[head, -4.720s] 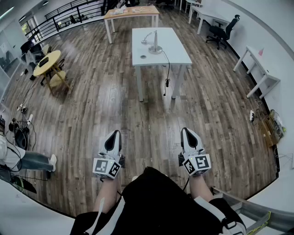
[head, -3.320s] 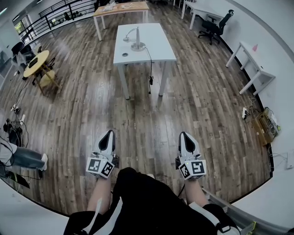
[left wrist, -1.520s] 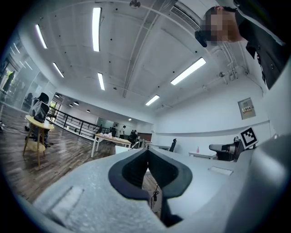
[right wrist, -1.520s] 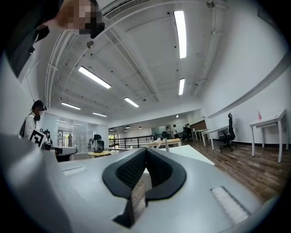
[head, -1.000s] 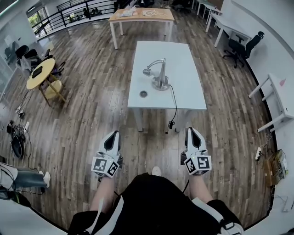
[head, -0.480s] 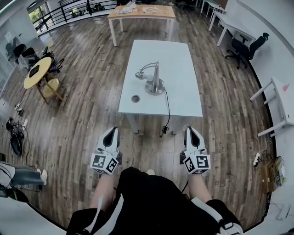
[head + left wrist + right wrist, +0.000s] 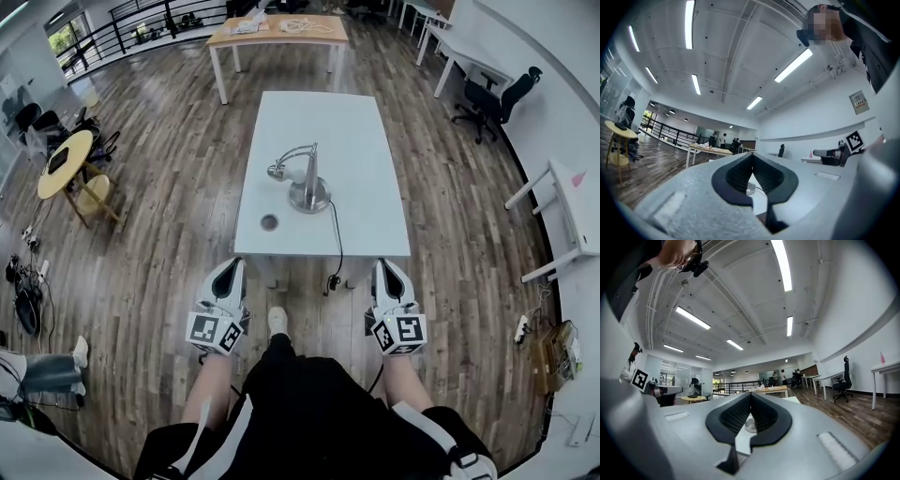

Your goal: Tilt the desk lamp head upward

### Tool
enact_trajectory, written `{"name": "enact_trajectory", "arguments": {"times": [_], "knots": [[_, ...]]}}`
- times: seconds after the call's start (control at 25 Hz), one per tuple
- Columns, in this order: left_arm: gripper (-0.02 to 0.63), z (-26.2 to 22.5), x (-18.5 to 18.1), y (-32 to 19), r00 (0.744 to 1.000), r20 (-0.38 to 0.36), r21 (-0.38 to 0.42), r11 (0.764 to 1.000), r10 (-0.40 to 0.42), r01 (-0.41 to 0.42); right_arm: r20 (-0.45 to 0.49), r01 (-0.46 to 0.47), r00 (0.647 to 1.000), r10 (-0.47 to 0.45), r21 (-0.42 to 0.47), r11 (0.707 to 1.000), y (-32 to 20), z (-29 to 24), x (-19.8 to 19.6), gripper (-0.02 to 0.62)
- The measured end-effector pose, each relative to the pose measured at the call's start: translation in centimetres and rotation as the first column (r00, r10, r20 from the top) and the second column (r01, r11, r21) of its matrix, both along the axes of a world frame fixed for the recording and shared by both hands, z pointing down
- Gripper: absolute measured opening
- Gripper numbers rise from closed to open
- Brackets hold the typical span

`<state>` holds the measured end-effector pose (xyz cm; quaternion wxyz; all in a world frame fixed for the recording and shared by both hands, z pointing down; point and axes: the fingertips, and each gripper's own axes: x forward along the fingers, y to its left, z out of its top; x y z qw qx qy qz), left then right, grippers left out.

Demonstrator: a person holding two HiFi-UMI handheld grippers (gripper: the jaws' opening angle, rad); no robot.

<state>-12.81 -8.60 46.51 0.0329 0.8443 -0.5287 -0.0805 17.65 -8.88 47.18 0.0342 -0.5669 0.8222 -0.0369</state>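
White tabletop (image 7: 375, 159) carries the desk lamp (image 7: 307, 183), head drooping; left tongs (image 7: 229, 270) and right tongs (image 7: 385, 269), both pressed together and empty, aim at it, short of reach.

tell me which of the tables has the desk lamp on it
The white table straight ahead of the person. The silver desk lamp stands on it; the wooden-topped table beyond it and the round yellow table at left have none.

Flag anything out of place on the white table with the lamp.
Nothing is spilled or toppled. The desk lamp stands upright on the white table. One oddity: its cord runs off the near edge and ends dangling above the floor, so the lamp looks unplugged.
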Motion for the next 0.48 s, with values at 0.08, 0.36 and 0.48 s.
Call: {"name": "enact_trajectory", "arguments": {"times": [0.08, 0.36, 0.48], "knots": [[0.0, 0.2, 0.4, -1.8, 1.0, -0.007, 0.003, 1.0, 0.022, -0.022, -0.004, -0.018, 1.0, 0.018, 0.003, 1.0, -1.3, -0.1, 0.3, 0.005], [0.0, -0.1, 1.3, -8.0, 0.998, -0.02, 0.005, 0.998, 0.064, -0.064, -0.021, -0.047, 0.999, 0.047, 0.018, 0.999, -6.0, -1.1, 0.7, 0.003], [0.0, 0.6, 1.6, -10.3, 0.996, -0.032, -0.006, 0.997, 0.081, -0.081, -0.039, -0.056, 0.998, 0.056, 0.005, 0.998, -7.8, -0.9, 0.8, 0.005]]}}
